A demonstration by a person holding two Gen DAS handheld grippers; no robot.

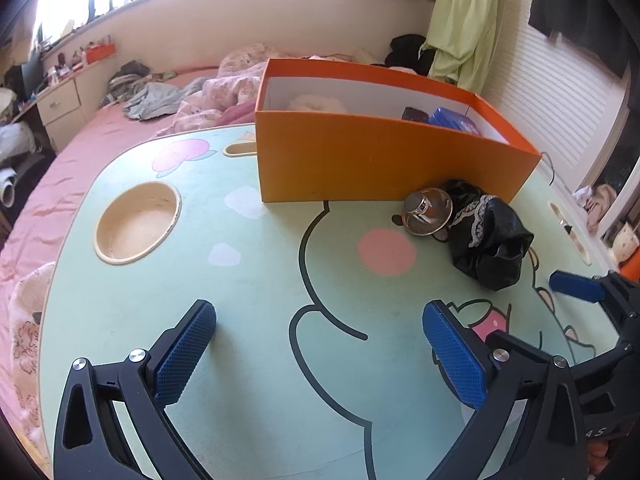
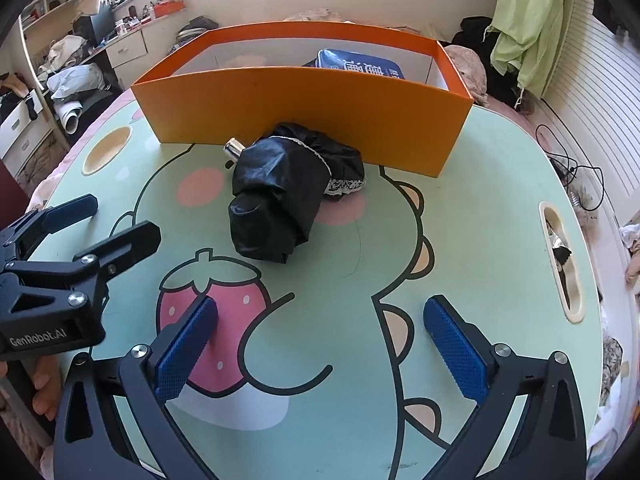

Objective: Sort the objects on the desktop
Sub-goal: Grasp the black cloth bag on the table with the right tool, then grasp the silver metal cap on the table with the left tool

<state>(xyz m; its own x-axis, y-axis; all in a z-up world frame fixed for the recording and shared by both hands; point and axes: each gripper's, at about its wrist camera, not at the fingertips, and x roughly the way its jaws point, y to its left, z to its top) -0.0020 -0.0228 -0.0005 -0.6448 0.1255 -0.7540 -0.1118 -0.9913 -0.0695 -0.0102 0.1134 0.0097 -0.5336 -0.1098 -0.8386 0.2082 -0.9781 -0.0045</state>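
Note:
A black folded umbrella with lace trim (image 2: 280,200) lies on the green cartoon table (image 2: 480,240), just in front of an orange box (image 2: 304,112). A small glass bottle with a silver cap (image 1: 427,211) rests against the umbrella (image 1: 492,240) near the box (image 1: 380,160). Inside the box are a blue tin (image 2: 360,66) and a white fluffy item (image 1: 316,102). My left gripper (image 1: 320,344) is open over bare tabletop, well short of the bottle. My right gripper (image 2: 320,340) is open too, nearer than the umbrella, nothing between its fingers.
The table stands on a pink bed (image 1: 80,140). It has a round cup recess (image 1: 136,222) at its left and a long slot (image 2: 560,260) at its right. The left gripper (image 2: 104,224) shows in the right wrist view, with a hand (image 2: 40,392) below it. A cable (image 2: 572,168) lies beyond the table's right edge.

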